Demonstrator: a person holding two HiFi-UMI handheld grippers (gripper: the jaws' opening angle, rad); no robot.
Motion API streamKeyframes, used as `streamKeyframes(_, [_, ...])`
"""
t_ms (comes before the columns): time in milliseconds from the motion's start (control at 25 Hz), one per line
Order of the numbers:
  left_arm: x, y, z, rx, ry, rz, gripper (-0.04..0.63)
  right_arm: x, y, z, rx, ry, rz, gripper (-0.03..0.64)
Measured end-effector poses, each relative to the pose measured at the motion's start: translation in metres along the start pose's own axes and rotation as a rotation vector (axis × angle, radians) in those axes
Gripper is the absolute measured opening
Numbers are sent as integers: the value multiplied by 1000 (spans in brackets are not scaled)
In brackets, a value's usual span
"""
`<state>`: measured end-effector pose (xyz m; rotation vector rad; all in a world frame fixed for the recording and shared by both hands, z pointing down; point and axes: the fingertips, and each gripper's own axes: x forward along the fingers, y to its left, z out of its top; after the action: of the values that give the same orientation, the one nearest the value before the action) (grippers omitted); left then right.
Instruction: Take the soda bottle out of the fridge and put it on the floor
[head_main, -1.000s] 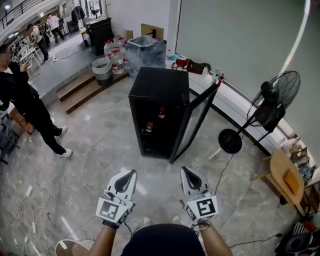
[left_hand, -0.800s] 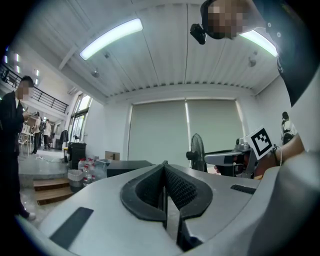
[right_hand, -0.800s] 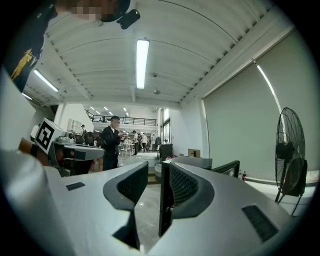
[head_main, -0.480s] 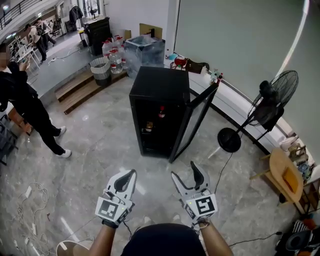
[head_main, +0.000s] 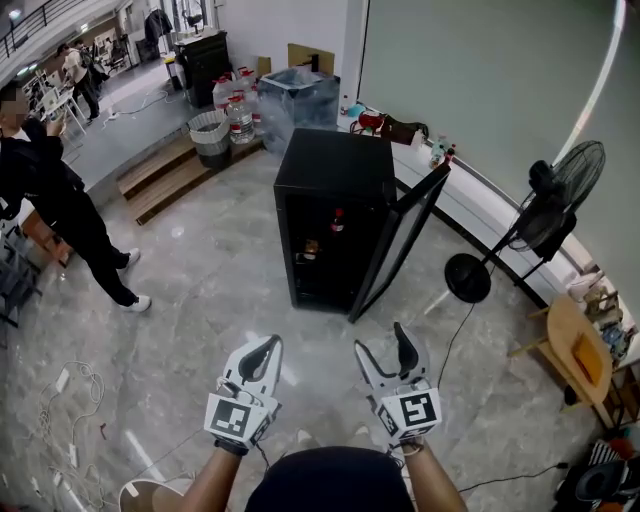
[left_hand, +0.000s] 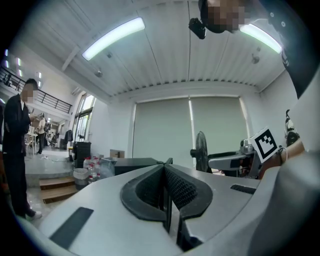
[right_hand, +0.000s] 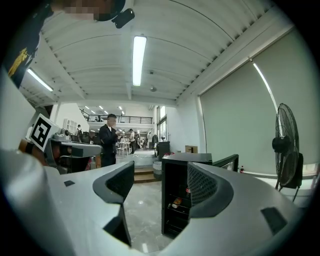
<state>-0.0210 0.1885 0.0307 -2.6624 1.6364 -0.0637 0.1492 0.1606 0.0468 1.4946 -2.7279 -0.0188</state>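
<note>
A black fridge (head_main: 335, 215) stands on the marble floor ahead, its glass door (head_main: 400, 245) swung open to the right. Inside, on an upper shelf, is the soda bottle (head_main: 338, 220) with a red cap; it also shows small in the right gripper view (right_hand: 187, 190). Both grippers are held level well short of the fridge. My left gripper (head_main: 262, 352) is shut with nothing in it, its pads meeting (left_hand: 165, 172). My right gripper (head_main: 388, 345) is open; its jaws have just been opening and nothing is between them (right_hand: 160, 172).
A person in black (head_main: 60, 205) stands at the left. A standing fan (head_main: 545, 215) is to the right of the fridge, with a wooden chair (head_main: 580, 350) beyond it. Wooden steps (head_main: 165, 180), a bin (head_main: 210, 135) and water jugs (head_main: 235, 115) lie behind. Cables (head_main: 75, 390) trail at the lower left.
The right gripper's jaws went from shut to wide open. The left gripper stayed shut. The fridge sits slightly nearer and lower in the head view.
</note>
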Motion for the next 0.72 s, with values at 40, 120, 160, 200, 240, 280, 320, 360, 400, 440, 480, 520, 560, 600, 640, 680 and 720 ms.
streamKeyframes(40, [-2, 1, -2, -2, -6, -16, 18, 1, 2, -2, 2, 5, -9, 302])
streamKeyframes(120, [-5, 2, -5, -7, -9, -51, 18, 1, 7, -6, -5, 17, -27, 299])
streamKeyframes(160, [-7, 3, -7, -8, -8, -66, 18, 1, 10, -8, -12, 21, -36, 299])
streamKeyframes(200, [-8, 5, -9, -10, -9, -76, 18, 2, 12, -8, -18, 23, -44, 298])
streamKeyframes(240, [-7, 8, -10, -14, -11, -80, 18, 3, 12, -9, -22, 25, -51, 296])
streamKeyframes(280, [-6, 11, -12, -20, -11, -82, 18, 5, 12, -10, -23, 30, -57, 296])
streamKeyframes(320, [-4, 14, -14, -25, -9, -83, 18, 7, 11, -12, -24, 36, -61, 296])
streamKeyframes(360, [-2, 16, -16, -27, -5, -83, 18, 10, 11, -13, -26, 43, -62, 296])
streamKeyframes(400, [1, 19, -19, -30, -2, -84, 18, 13, 9, -14, -29, 48, -61, 295])
streamKeyframes(440, [5, 21, -20, -35, -1, -83, 18, 17, 8, -16, -32, 53, -60, 295])
streamKeyframes(480, [9, 23, -21, -40, -4, -80, 18, 22, 6, -17, -32, 56, -60, 295])
streamKeyframes(520, [14, 26, -21, -46, -8, -77, 18, 28, 3, -19, -31, 59, -60, 295])
streamKeyframes(560, [19, 30, -22, -49, -7, -73, 18, 34, -1, -21, -29, 61, -59, 294])
streamKeyframes(600, [25, 33, -24, -47, -3, -68, 18, 42, -5, -23, -26, 62, -57, 293])
streamKeyframes(640, [32, 38, -26, -44, 2, -63, 18, 51, -10, -24, -24, 61, -54, 293])
streamKeyframes(680, [40, 43, -28, -41, 7, -57, 18, 60, -16, -25, -21, 58, -52, 291])
streamKeyframes(720, [50, 48, -29, -39, 12, -50, 18, 70, -22, -27, -17, 55, -49, 290])
